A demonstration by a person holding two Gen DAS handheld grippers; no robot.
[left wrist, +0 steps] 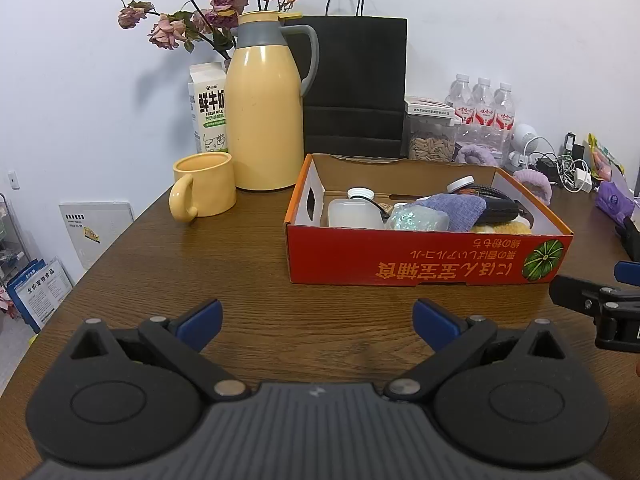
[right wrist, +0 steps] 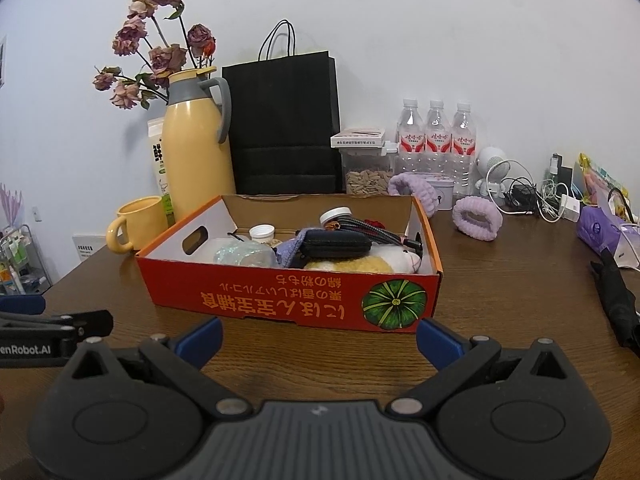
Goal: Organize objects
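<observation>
several small items already fill the red cardboard box (right wrist: 288,300) ahead of both spread, empty jaws; a fuzzy purple headband (right wrist: 477,219) beyond the right gripper (right wrist: 319,336) seems left; left gripper (left wrist: 317,320) idle.

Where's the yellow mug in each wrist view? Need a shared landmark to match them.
Left wrist: yellow mug sits left of centre, in front of the yellow thermos.
Right wrist: yellow mug is at far left, partly behind the red box's corner.
Shared landmark: red box.
</observation>
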